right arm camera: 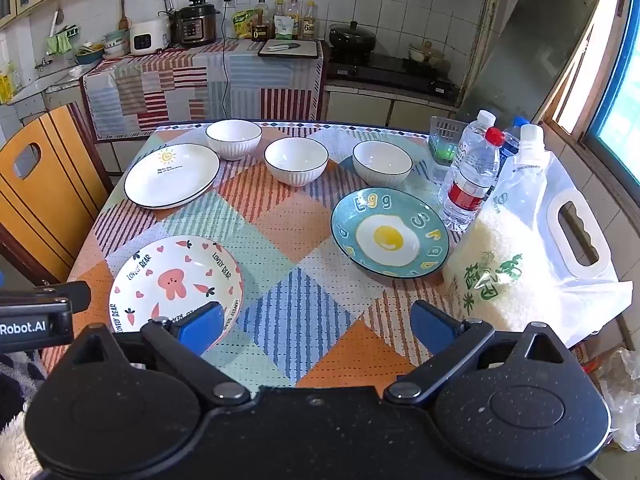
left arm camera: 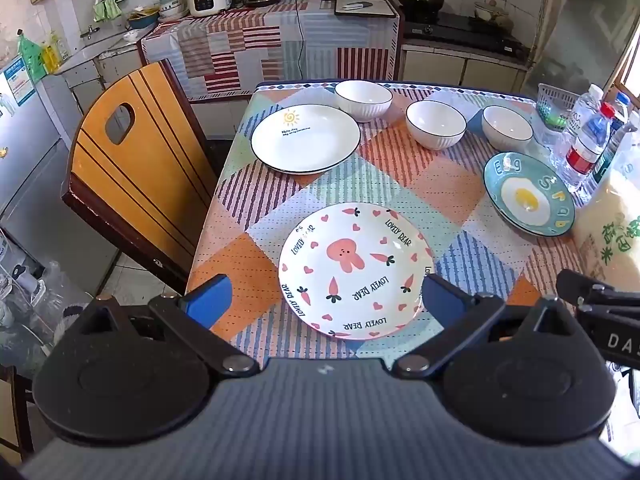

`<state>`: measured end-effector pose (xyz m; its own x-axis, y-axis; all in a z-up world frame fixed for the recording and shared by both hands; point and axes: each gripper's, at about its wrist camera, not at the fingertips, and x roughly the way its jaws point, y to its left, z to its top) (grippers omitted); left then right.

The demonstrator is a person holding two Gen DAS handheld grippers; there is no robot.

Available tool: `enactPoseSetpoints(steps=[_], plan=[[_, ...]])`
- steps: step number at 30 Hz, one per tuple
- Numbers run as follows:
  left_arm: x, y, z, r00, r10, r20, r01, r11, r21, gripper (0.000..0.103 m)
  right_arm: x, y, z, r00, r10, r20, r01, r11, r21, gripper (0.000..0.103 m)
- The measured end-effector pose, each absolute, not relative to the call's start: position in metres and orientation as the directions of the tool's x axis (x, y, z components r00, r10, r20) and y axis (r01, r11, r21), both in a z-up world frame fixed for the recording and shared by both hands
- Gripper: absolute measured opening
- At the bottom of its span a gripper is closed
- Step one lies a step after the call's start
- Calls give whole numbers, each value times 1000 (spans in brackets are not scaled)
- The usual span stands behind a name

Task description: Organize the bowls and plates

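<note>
Three plates lie on the table: a pink rabbit plate [left arm camera: 354, 270] [right arm camera: 176, 284] near the front, a white sun plate [left arm camera: 306, 138] [right arm camera: 172, 176] at the back left, a teal egg plate [left arm camera: 528, 200] [right arm camera: 390, 232] at the right. Three white ribbed bowls [left arm camera: 363, 100] [left arm camera: 436, 124] [left arm camera: 507, 127] stand in a row at the back; they also show in the right wrist view [right arm camera: 233, 138] [right arm camera: 296, 161] [right arm camera: 382, 162]. My left gripper [left arm camera: 324, 298] is open and empty, hovering over the rabbit plate's near rim. My right gripper [right arm camera: 316, 326] is open and empty over the table's front.
A patterned cloth covers the table [right arm camera: 312, 308]. Water bottles [right arm camera: 472, 172], a small basket [right arm camera: 444, 140] and a bag of rice [right arm camera: 516, 260] crowd the right edge. A wooden chair [left arm camera: 136, 168] stands at the left. A kitchen counter [left arm camera: 272, 40] is behind.
</note>
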<state>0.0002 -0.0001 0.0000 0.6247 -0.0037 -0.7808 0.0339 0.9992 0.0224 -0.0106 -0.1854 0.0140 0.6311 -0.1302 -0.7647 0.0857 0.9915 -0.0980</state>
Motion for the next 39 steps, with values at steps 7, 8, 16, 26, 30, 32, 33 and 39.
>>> enactPoseSetpoints(steps=[7, 8, 16, 26, 30, 32, 33, 39], plan=[[-3, -4, 0, 630, -13, -776, 56, 998, 28, 103, -10, -184, 12, 625, -128, -770, 85, 992, -95, 101], [-4, -5, 0, 632, -15, -775, 58, 998, 29, 103, -10, -185, 11, 624, -127, -771, 86, 992, -94, 101], [-4, 2, -3, 641, -14, -767, 36, 999, 12, 103, -11, -183, 7, 623, -129, -772, 73, 992, -106, 101], [-8, 5, -7, 631, -12, -776, 35, 999, 13, 103, -12, -183, 4, 614, -129, -779, 72, 992, -107, 101], [-8, 4, -7, 632, -11, -775, 36, 999, 15, 103, -13, -183, 3, 611, -129, -781, 73, 992, -107, 101], [-9, 4, -7, 631, -10, -776, 40, 999, 20, 103, -13, -183, 3, 611, -130, -781, 73, 991, -109, 101], [-10, 4, -7, 631, -10, -775, 43, 999, 23, 103, -13, -182, 3, 612, -130, -780, 72, 991, -109, 101], [-11, 5, -8, 621, -15, -783, 49, 999, 20, 103, -13, -181, 3, 610, -129, -782, 68, 992, -111, 101]])
